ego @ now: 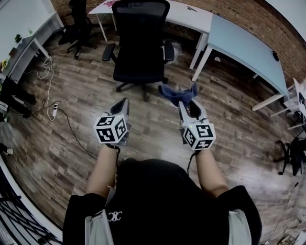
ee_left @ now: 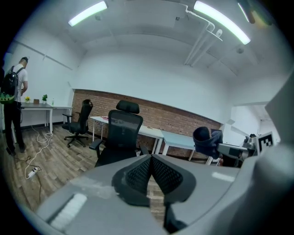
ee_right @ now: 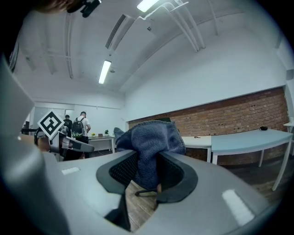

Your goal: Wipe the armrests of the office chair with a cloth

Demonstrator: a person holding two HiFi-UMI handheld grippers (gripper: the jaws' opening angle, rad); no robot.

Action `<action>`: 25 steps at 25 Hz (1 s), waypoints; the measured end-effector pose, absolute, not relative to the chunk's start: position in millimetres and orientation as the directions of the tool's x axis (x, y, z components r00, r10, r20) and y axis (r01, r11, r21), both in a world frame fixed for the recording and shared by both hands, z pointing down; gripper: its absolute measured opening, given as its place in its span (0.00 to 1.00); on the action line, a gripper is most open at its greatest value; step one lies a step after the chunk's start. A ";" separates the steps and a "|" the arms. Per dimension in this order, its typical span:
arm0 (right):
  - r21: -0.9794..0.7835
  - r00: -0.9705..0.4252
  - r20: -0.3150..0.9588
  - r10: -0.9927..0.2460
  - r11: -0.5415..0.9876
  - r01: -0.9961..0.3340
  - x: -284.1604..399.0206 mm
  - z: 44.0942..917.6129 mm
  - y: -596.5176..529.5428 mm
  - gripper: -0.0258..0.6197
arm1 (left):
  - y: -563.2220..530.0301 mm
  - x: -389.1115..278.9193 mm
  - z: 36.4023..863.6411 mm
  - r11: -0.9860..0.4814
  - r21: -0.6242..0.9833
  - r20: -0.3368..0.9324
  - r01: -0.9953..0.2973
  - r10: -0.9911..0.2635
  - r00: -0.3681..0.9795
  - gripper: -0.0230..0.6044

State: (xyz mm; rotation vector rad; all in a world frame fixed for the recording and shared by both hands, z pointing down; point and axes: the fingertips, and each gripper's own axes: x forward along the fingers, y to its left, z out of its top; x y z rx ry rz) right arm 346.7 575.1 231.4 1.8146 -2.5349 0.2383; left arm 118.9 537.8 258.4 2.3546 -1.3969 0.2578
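- right claw [ego: 187,106] [ee_right: 147,170] is clamped on the cloth [ego: 177,94] [ee_right: 149,137], a blue knitted-looking rag that is pinched between the two pads and bunches up above them
- left claw [ego: 125,101] [ee_left: 150,159] is closed with its pads tip to tip and nothing between them
- both claws are held up side by side on the near side of the office chair [ego: 141,43] [ee_left: 121,135], well short of it, and neither one touches it
- the cloth hangs in the air on that same near side, off toward the chair's armrest [ego: 168,50] at the right of the head view, and it isn't touching any part of the chair
- the other armrest [ego: 109,51] [ee_left: 95,143] sticks out on the opposite side, and both are bare
- the chair is black with a mesh back and a headrest, it faces the person and stands on the wooden floor [ego: 71,119] on a wheeled base
- right behind the chair is a white worktop [ego: 191,14] against the brick wall [ee_left: 179,120], and a light blue worktop [ego: 239,43] runs on from there
- a second black chair [ego: 79,24] [ee_left: 80,121] sits further back, on the side of the bare left-of-view armrest
- out on that side there's also a white cable with a power strip [ego: 54,107] lying on the floor
- a person with a backpack [ee_left: 14,92] stands at a far worktop, well away from the chair
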 end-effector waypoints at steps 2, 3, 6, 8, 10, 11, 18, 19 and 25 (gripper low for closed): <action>-0.112 -0.341 0.111 -0.934 0.329 -0.938 356.8 234.5 575.5 0.25 | 540.1 125.0 262.1 -0.410 0.238 0.353 -0.880 -0.808 0.472 0.05; -0.108 -0.347 0.117 -0.930 0.336 -0.936 361.4 235.8 575.4 0.25 | 541.1 127.5 263.7 -0.402 0.241 0.355 -0.883 -0.811 0.466 0.05; -0.095 -0.358 0.126 -0.925 0.348 -0.933 373.5 238.2 571.8 0.25 | 540.3 135.7 268.7 -0.390 0.240 0.364 -0.889 -0.813 0.455 0.05; -0.088 -0.362 0.134 -0.923 0.352 -0.932 379.8 242.3 567.3 0.25 | 536.8 141.2 272.2 -0.389 0.236 0.367 -0.890 -0.813 0.453 0.05; -0.083 -0.362 0.148 -0.920 0.353 -0.932 383.9 248.5 557.4 0.25 | 528.0 146.2 274.1 -0.392 0.235 0.363 -0.889 -0.813 0.455 0.05; -0.082 -0.363 0.157 -0.919 0.354 -0.932 384.3 252.2 551.9 0.25 | 522.6 147.7 275.1 -0.393 0.235 0.360 -0.889 -0.814 0.455 0.05; -0.065 -0.373 0.195 -0.907 0.367 -0.928 383.1 276.4 507.3 0.25 | 468.1 157.7 293.2 -0.403 0.255 0.357 -0.879 -0.806 0.473 0.05; -0.061 -0.373 0.199 -0.906 0.368 -0.928 383.0 277.8 498.8 0.25 | 457.7 159.4 294.0 -0.407 0.257 0.355 -0.876 -0.804 0.478 0.05; -0.049 -0.343 0.228 -0.911 0.341 -0.939 390.6 287.8 430.9 0.25 | 383.4 169.0 303.7 -0.431 0.268 0.361 -0.861 -0.784 0.505 0.05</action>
